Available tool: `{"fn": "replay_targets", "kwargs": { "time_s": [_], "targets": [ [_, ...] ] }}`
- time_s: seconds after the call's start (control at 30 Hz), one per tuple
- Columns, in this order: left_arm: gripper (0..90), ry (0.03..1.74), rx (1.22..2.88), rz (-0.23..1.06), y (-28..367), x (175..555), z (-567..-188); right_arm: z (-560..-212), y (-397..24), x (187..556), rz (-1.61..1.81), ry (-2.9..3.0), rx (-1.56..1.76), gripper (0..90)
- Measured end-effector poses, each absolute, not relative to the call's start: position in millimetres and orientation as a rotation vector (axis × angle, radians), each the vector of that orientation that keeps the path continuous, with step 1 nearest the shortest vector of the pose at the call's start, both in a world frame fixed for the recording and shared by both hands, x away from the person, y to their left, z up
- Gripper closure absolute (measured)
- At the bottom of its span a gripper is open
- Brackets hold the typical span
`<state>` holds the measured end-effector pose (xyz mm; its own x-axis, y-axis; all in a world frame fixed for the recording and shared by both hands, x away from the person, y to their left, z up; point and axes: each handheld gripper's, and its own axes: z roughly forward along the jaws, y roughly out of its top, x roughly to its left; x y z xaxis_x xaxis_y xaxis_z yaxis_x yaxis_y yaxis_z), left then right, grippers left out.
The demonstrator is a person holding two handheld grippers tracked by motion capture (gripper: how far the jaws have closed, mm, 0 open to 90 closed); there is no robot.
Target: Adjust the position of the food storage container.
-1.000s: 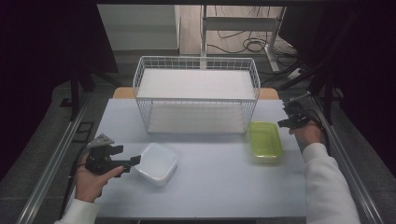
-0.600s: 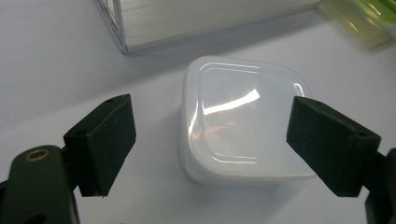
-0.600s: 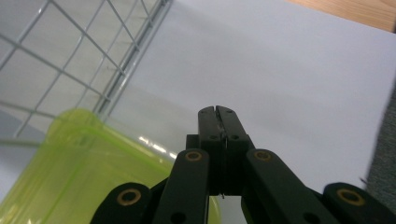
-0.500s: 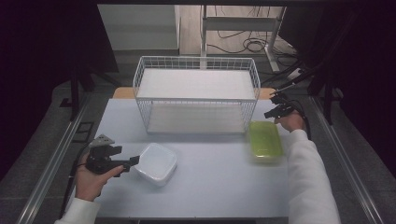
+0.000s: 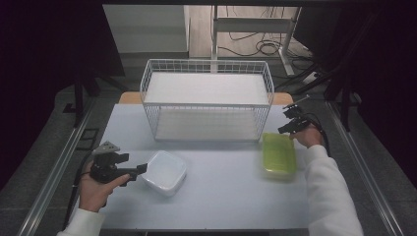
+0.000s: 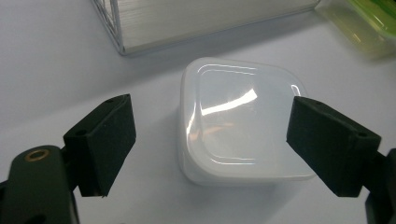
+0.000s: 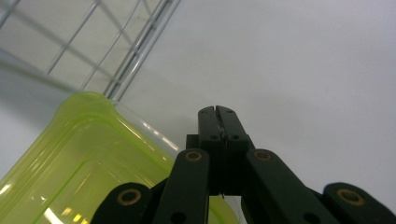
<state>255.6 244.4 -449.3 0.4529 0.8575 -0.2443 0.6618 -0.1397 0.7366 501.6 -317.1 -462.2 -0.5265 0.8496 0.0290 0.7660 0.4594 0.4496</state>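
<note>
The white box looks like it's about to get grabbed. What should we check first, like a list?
1. Left gripper jaws open wide: ok.
2. White box sits between the jaws, pads not pressing yet: ok.
3. White box lid is on: ok.
4. Table bare around the white box: ok.
5. Right gripper shut, holding nothing, at the green box corner: ok.
6. Wire basket has room inside: ok.

No legible txt, labels or nos. anywhere.
</note>
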Motion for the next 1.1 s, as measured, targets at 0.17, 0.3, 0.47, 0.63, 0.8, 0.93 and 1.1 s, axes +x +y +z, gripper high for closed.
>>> {"fn": "replay_targets", "kwargs": {
  "time_s": [0.17,0.3,0.47,0.63,0.8,0.93,1.1],
  "targets": [
    [15.3,1.278,1.869,0.294,244.9,254.9,-448.4,-465.8,-315.2,484.8,0.621,2.535,1.377,89.1],
    [15.3,1.274,1.865,0.291,244.9,253.6,-447.4,-466.5,-310.5,471.4,0.617,2.556,1.347,89.1],
    [15.3,1.271,1.870,0.288,243.3,252.7,-447.2,-466.9,-306.9,459.4,0.605,2.573,1.329,89.1],
    [15.3,1.268,1.866,0.292,243.6,252.0,-446.0,-464.2,-308.3,452.5,0.610,2.559,1.302,89.0],
    [15.3,1.269,1.871,0.296,243.4,252.0,-446.4,-453.5,-323.8,443.6,0.658,2.486,1.337,89.1],
    [15.3,1.272,1.871,0.297,243.1,252.4,-446.8,-446.5,-343.9,428.6,0.662,2.434,1.395,89.0],
    [15.3,1.271,1.871,0.291,241.9,253.1,-447.1,-451.2,-359.2,406.1,0.609,2.428,1.446,89.0]
  ]
}}
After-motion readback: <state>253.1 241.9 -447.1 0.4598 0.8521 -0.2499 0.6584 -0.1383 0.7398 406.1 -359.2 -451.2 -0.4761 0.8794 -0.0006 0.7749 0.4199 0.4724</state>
